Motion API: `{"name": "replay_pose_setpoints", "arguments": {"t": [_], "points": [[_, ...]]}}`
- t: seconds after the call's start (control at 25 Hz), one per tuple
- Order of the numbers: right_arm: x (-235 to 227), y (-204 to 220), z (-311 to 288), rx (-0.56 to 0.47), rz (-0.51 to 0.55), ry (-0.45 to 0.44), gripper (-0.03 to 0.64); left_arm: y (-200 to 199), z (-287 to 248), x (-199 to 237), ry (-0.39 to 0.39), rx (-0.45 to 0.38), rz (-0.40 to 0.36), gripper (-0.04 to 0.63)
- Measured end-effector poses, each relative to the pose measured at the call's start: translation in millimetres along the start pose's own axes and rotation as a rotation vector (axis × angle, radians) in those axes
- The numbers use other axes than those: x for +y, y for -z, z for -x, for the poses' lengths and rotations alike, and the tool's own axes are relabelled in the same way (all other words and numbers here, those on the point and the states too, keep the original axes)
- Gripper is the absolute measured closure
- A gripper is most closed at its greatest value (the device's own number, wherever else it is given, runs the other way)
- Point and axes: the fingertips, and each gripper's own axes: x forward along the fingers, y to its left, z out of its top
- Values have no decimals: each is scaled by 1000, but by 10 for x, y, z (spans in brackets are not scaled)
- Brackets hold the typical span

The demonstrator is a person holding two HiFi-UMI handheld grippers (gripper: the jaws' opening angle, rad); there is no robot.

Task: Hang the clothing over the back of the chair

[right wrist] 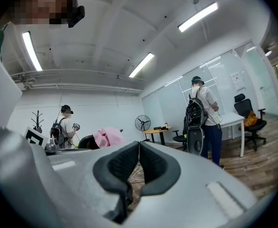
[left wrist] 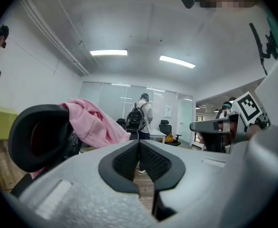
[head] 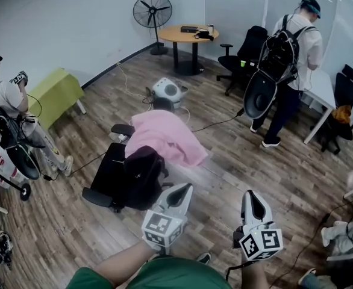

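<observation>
- Clothing (head: pixel 166 138): one pink garment, lying draped over the top of the black chair (head: pixel 111 174). In the left gripper view it hangs down the far side of the headrest (left wrist: pixel 37 137). We cannot tell whether its lower edge reaches the floor (head: pixel 237 161).
- Left gripper (head: pixel 184 189): held level. Its fingers (left wrist: pixel 125 163) are pressed together pad to pad, with nothing between them.
- Right gripper (head: pixel 251 193): also level. Its fingers (right wrist: pixel 122 164) are closed on each other and empty.
- Neither gripper touches the garment or the chair; both sit short of it on our side.
- Relation that matters: the garment lies ahead of both grippers and a little to the left.
  - The left gripper is the nearer one, near the chair's back.
  - The right gripper stands well apart from the chair, off to the side.
- Long axis: in the head view the cloth runs on a diagonal from far-left to near-right, so it crosses the line our fingers point along.
- Judgement: the hang looks done, or close to it.
- Judgement: if the drape needs evening out, the left hand is best placed. It would have to open first, then reach forward to the near edge.
- Risk, as we read it: a tug toward us could slide the cloth off the back.
</observation>
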Motion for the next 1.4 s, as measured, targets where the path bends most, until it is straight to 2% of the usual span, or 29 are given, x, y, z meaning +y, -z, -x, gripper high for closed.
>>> {"name": "replay_pose_setpoints", "arguments": {"t": [0.28,0.48,0.76,1.4], "points": [[111,-61,43,-3,53,67,611,-163,-30,-57,86,-34,-61,584],[148,-118,80,-27,91,120,609,-225,-66,-20,131,-44,-29,584],[221,-305,192,-106,104,161,609,-355,-77,-89,195,-73,-29,584],[279,-278,407,-106,105,187,609,-379,31,-62,202,-86,3,584]]}}
